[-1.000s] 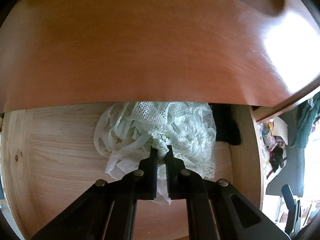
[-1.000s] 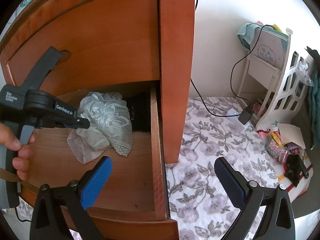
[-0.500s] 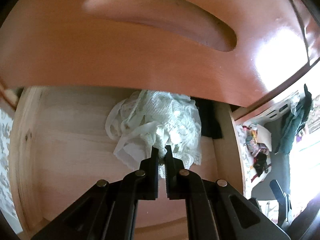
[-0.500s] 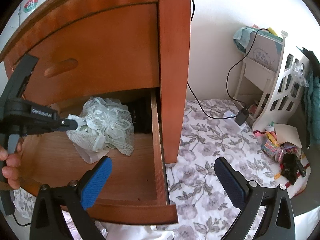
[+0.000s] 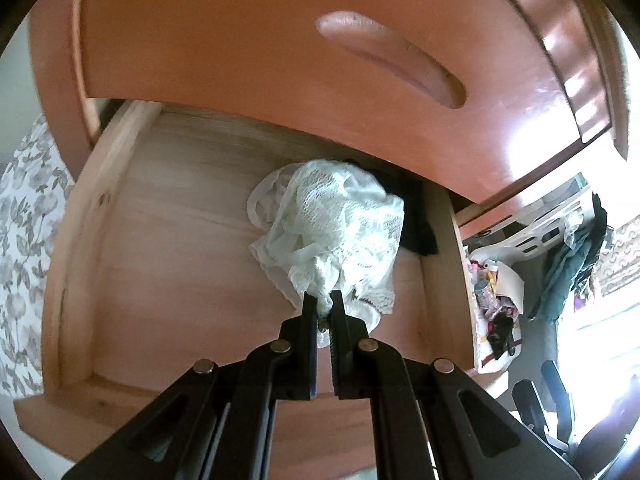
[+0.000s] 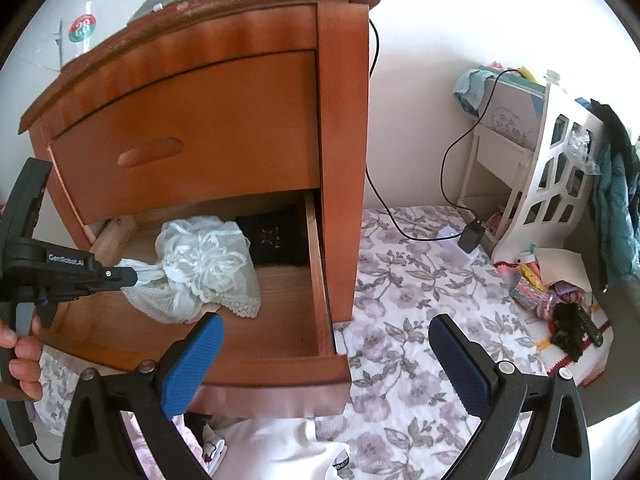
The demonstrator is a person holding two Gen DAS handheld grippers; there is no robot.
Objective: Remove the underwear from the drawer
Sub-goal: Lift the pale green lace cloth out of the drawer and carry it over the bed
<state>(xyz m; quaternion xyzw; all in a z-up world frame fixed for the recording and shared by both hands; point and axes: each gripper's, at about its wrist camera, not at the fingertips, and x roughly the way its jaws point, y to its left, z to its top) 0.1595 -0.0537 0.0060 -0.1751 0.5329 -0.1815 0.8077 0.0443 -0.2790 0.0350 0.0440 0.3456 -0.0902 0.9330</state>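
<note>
A: Two grippers in view. State each.

B: Left gripper [image 5: 323,307], lower centre of the left wrist view: jaws nearly closed, clamped on a bunched fold of the white lace underwear [image 5: 336,236]. Right gripper [image 6: 326,354], bottom of the right wrist view: jaws spread wide, holding nothing, in front of the drawer [image 6: 320,276].

A: Location of the garment?

B: Centre of both views. It hangs from the left jaws above the drawer floor, still within the drawer walls. Whether its lower edge touches the floor cannot be told.

A: Handling properties?

B: Judged light, soft and limp; it drapes below the pinch point. The open lace is likely to snag on the drawer edge. Grip a gathered bunch, not a single strand; the present hold does so.

A: Count of items.

B: One white garment held. One dark fabric item [image 6: 272,240] at the drawer's rear, just beside the white one. One closed drawer front [image 6: 188,140] above, with one recessed handle [image 6: 150,152]. One hand [image 6: 20,352], lower left of the right wrist view, holding the left gripper.
</note>
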